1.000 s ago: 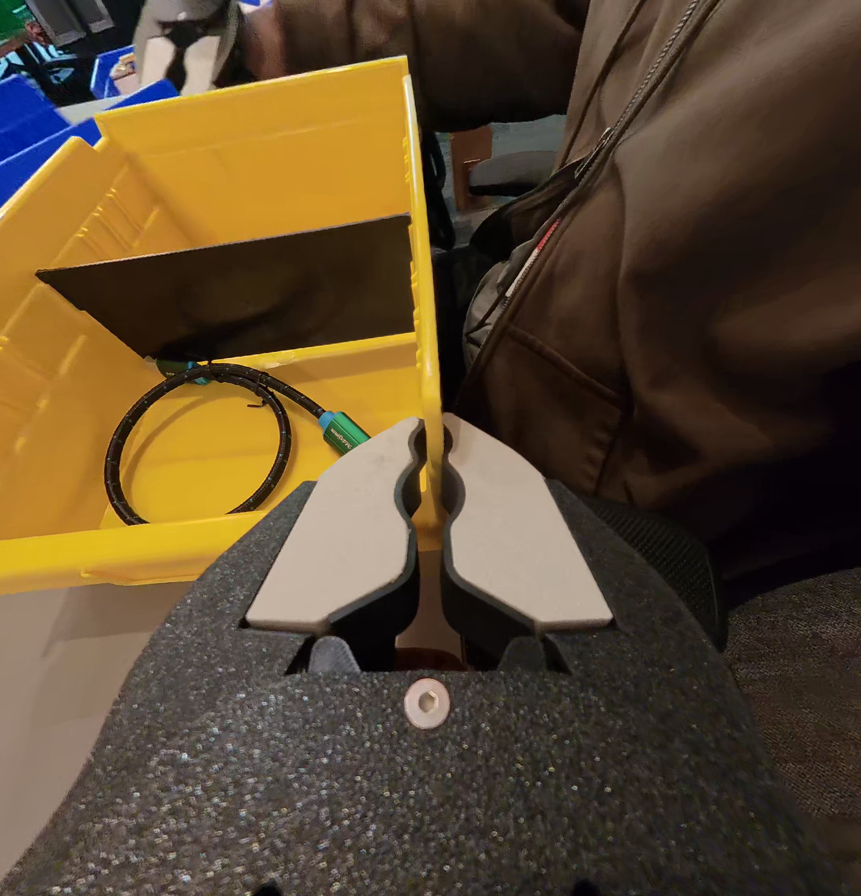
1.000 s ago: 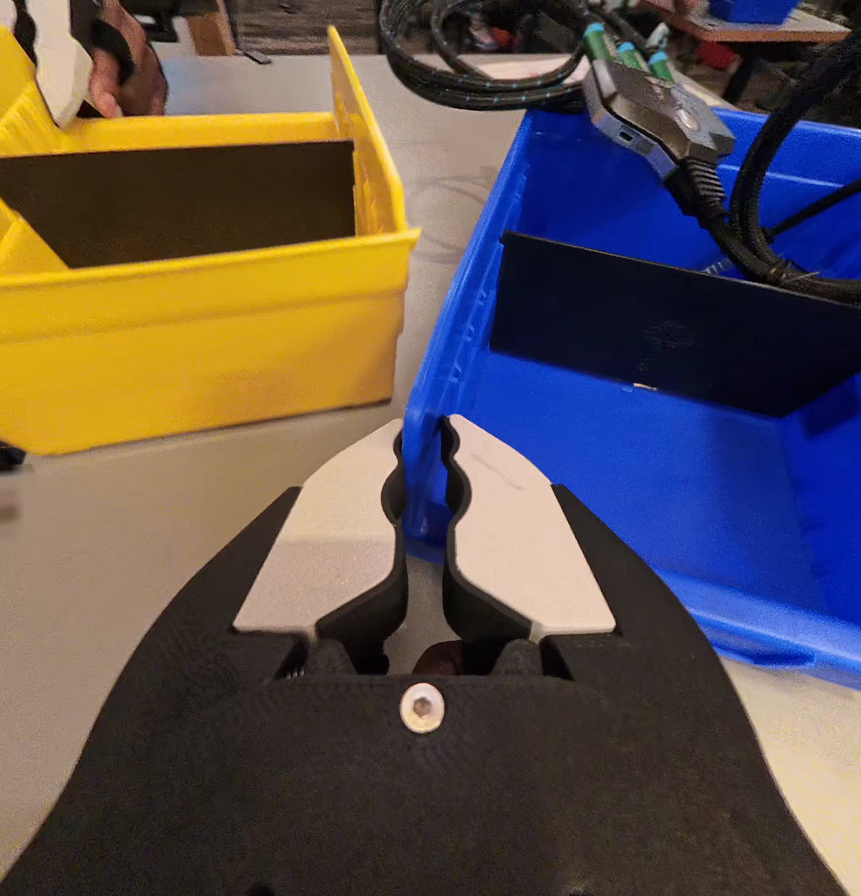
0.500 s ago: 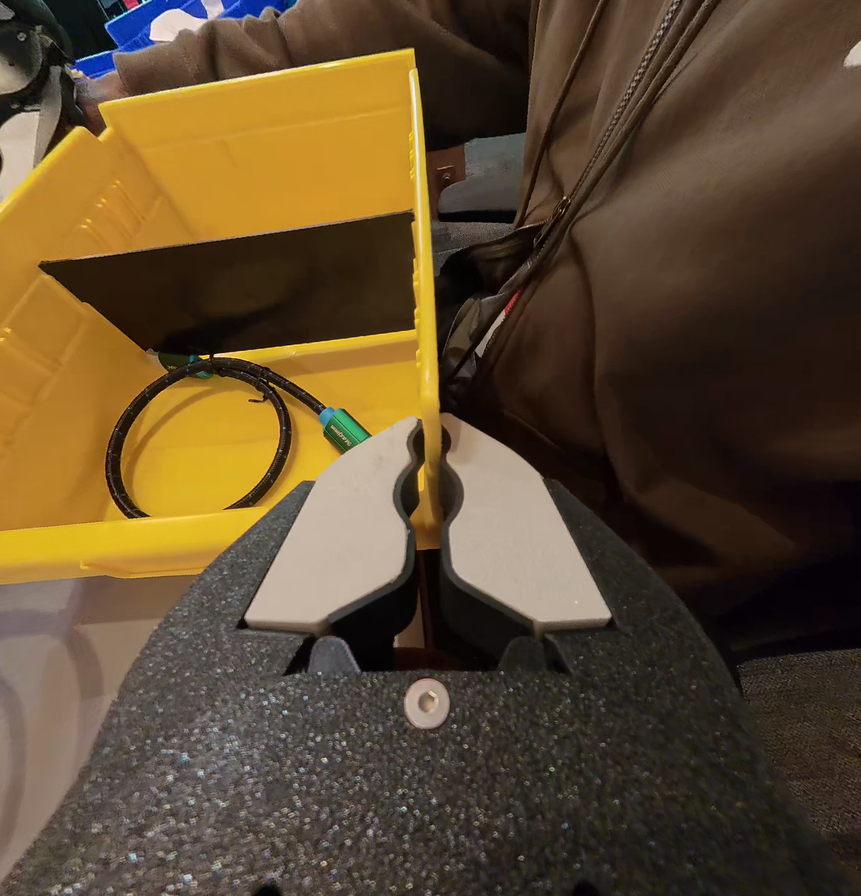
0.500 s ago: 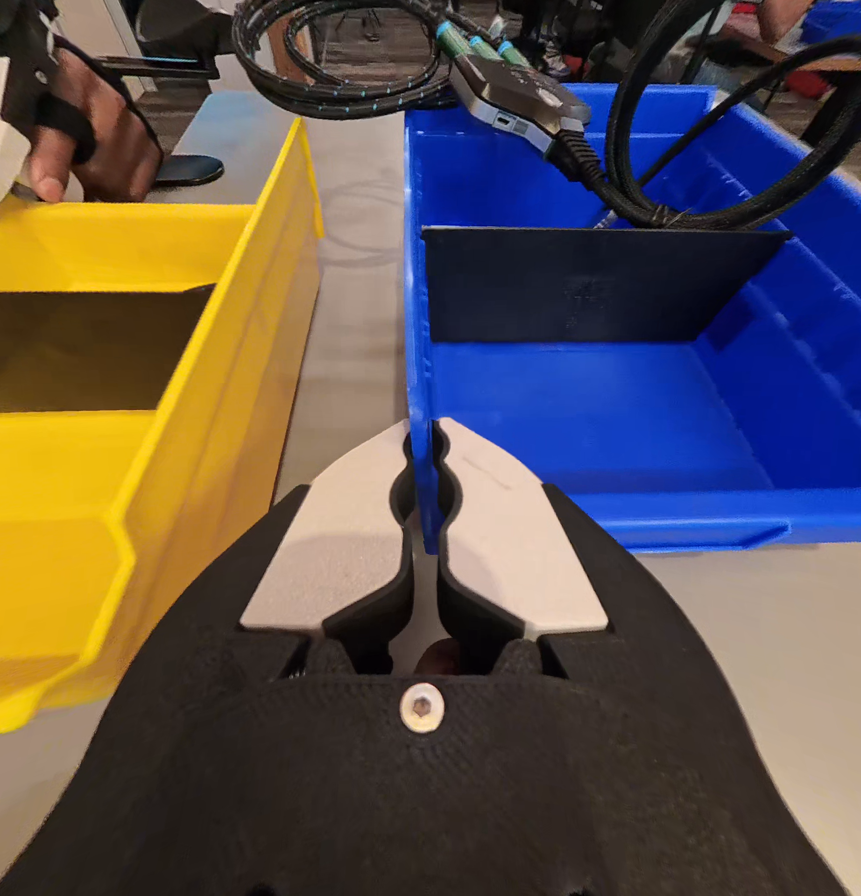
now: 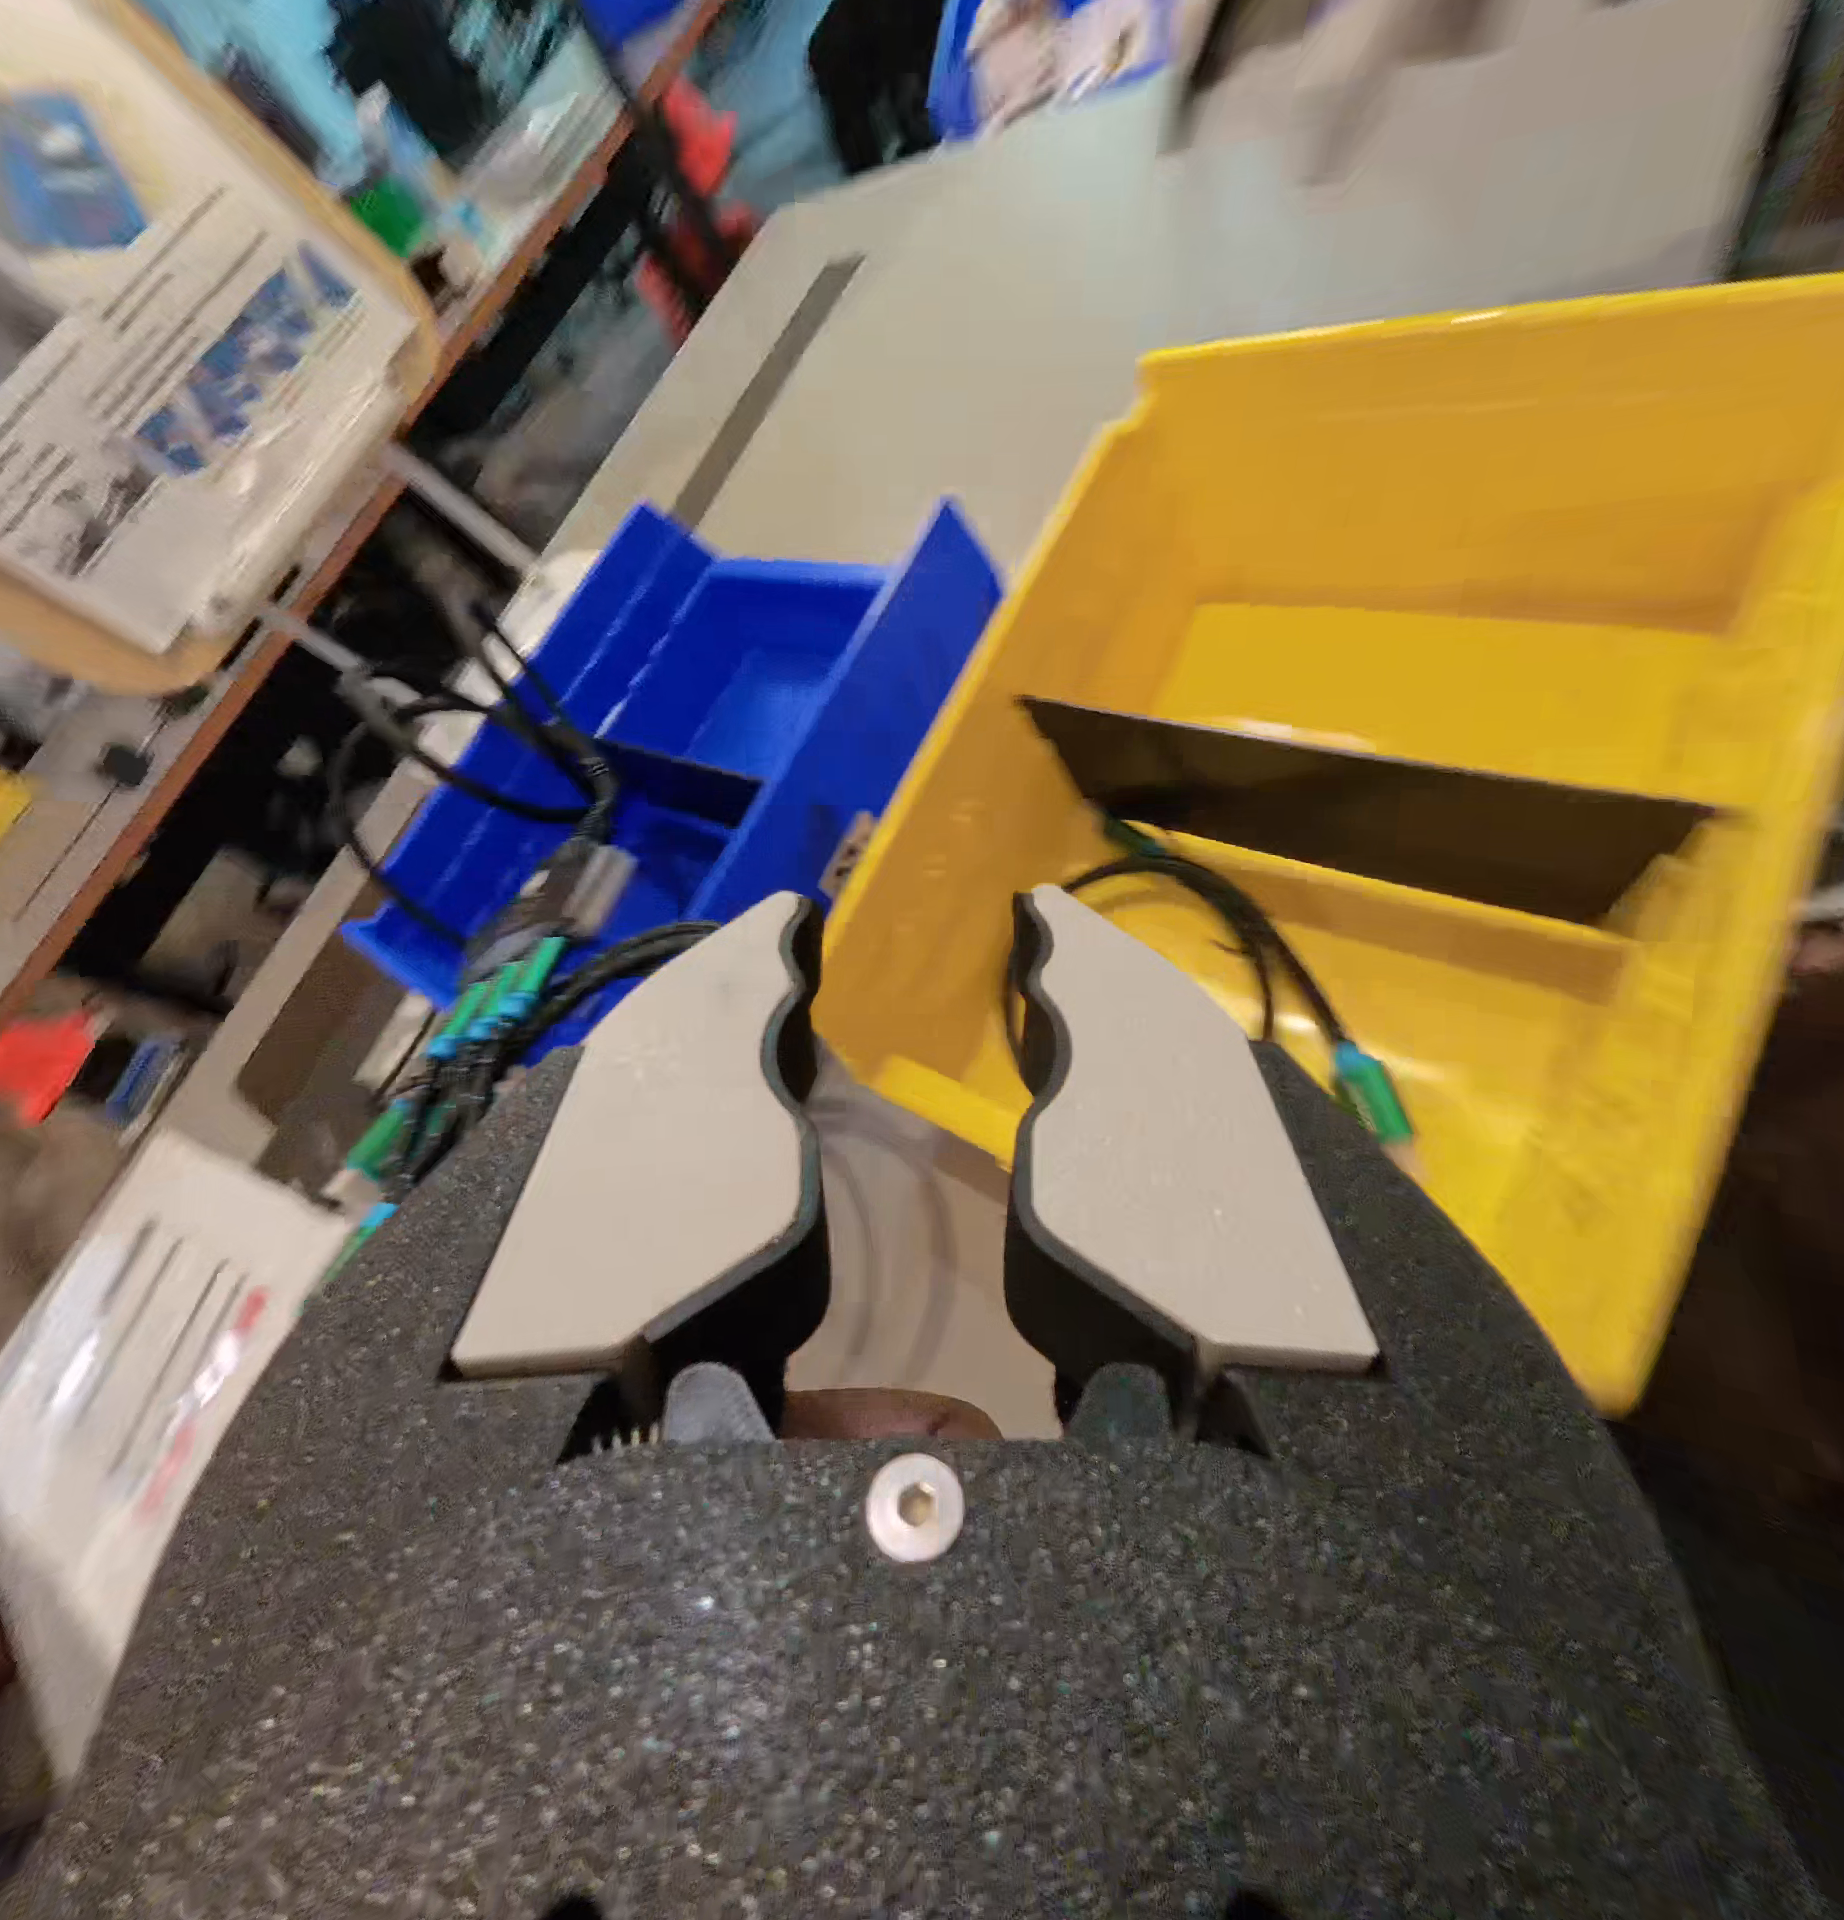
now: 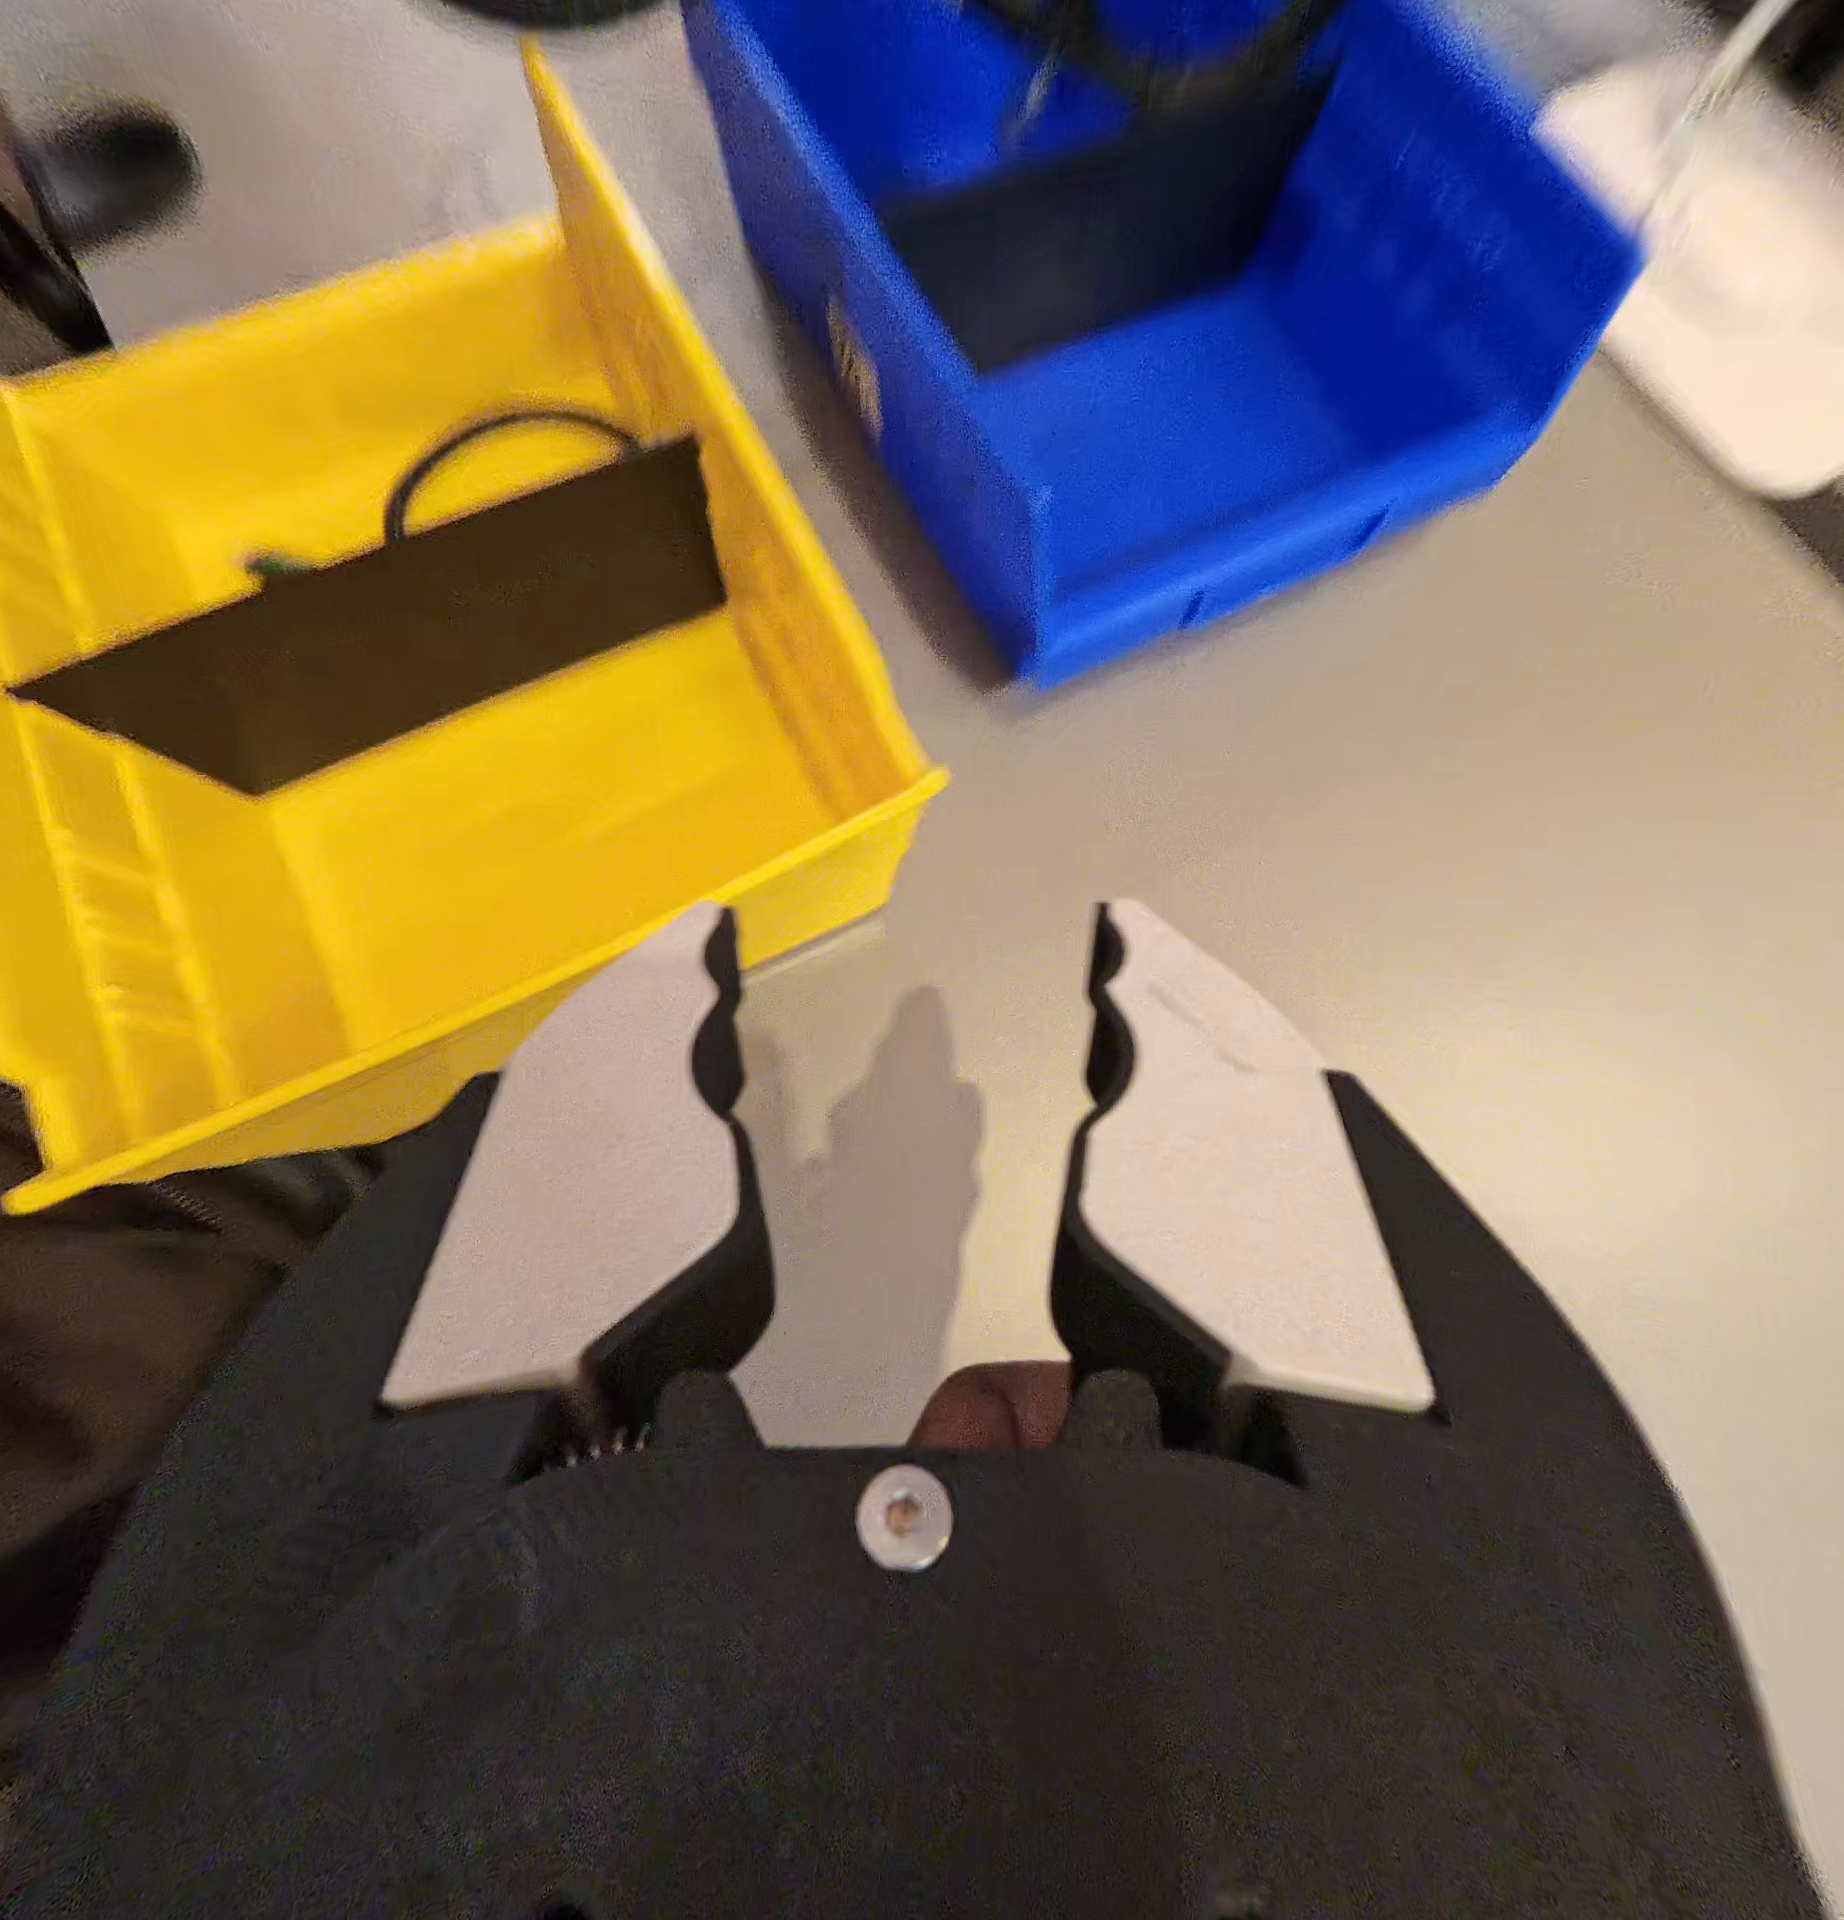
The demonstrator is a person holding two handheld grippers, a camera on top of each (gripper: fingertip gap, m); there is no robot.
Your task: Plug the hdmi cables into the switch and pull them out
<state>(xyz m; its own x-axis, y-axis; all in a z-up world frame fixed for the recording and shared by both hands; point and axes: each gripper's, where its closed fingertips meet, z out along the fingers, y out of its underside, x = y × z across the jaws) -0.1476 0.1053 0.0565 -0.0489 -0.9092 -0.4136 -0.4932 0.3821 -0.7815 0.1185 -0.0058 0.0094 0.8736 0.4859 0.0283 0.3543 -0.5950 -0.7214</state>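
both views are evenly lit from overhead, warm and fairly bright. motion blur smears the shelves (image 5: 222, 416) and papers (image 5: 139, 1351) in the left wrist view, and softens the blue bin (image 6: 1209, 416) in the right. the fingers (image 6: 606, 1195) cast a soft shadow on the tabletop (image 6: 1417, 831). wide-angle bending shows near the edges.

We see the left hand-held gripper (image 5: 913, 997) with jaws parted, gripping nothing; the right hand-held gripper (image 6: 913, 987) spread wider, likewise bare, pointing toward twelve o'clock.
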